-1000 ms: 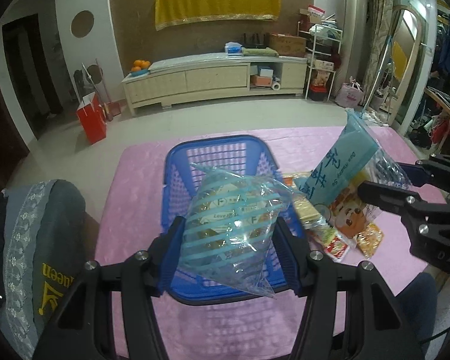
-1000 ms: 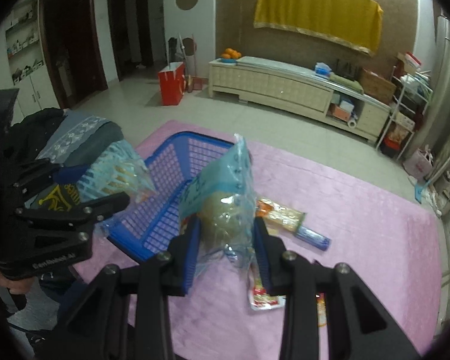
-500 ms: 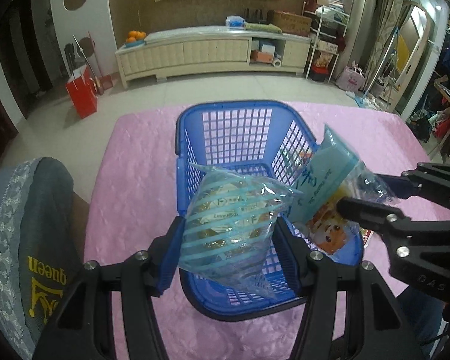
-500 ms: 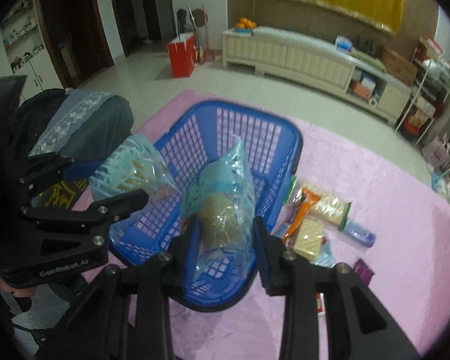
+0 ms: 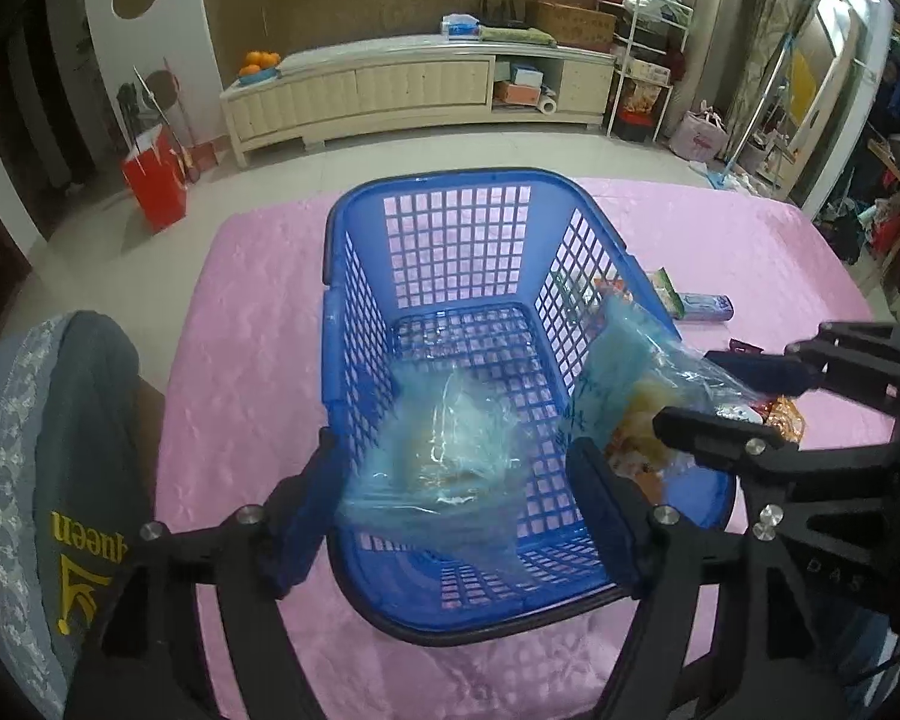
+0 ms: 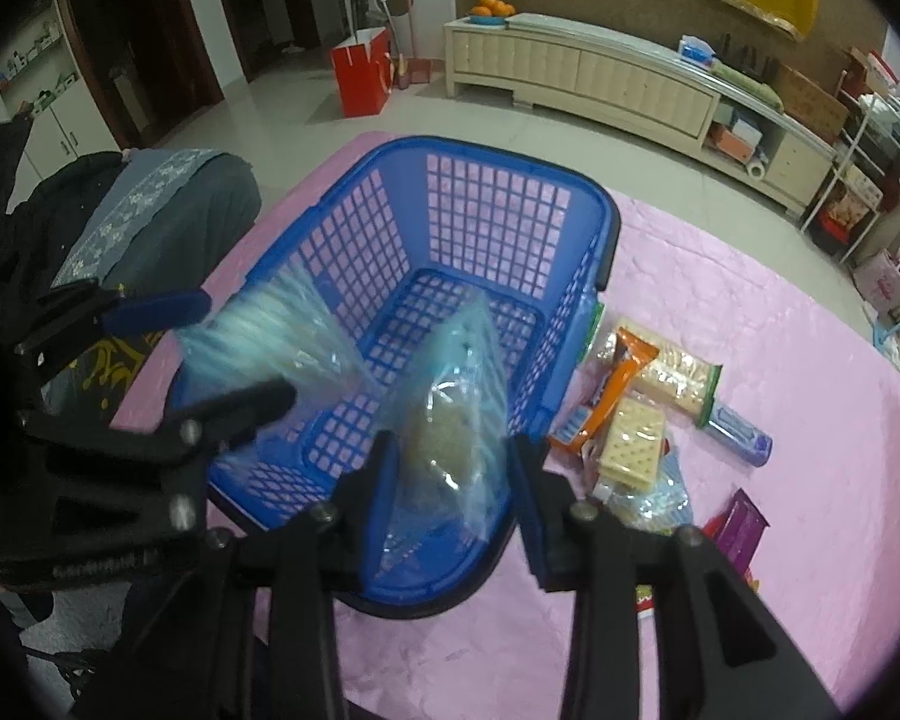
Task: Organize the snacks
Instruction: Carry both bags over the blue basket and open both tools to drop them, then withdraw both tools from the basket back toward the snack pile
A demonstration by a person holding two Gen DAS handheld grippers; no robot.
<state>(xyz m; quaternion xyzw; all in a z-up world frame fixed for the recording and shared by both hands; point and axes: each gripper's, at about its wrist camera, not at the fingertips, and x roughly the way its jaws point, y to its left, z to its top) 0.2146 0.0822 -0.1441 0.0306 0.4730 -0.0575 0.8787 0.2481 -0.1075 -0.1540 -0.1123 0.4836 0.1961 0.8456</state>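
Note:
A blue plastic basket (image 5: 450,252) (image 6: 510,210) stands on the pink table. My left gripper (image 5: 456,498) is open over the basket's near end; a striped clear snack bag (image 5: 444,450) (image 6: 270,336) is motion-blurred between its fingers, falling free. My right gripper (image 6: 450,498) has its fingers spread around a light-blue clear bag of snacks (image 6: 450,420) (image 5: 624,384) above the basket's near right corner; the bag looks loose and tilts into the basket.
Several snack packets (image 6: 630,408) lie on the pink cloth (image 5: 258,360) right of the basket, with a purple tube (image 6: 741,435) and a purple packet (image 6: 741,531). A grey chair back (image 5: 60,480) stands at the table's left edge.
Both grippers moved over the basket and lowered. The left gripper's fingers opened and the striped bag dropped from them. The right gripper's fingers widened around the light-blue bag.

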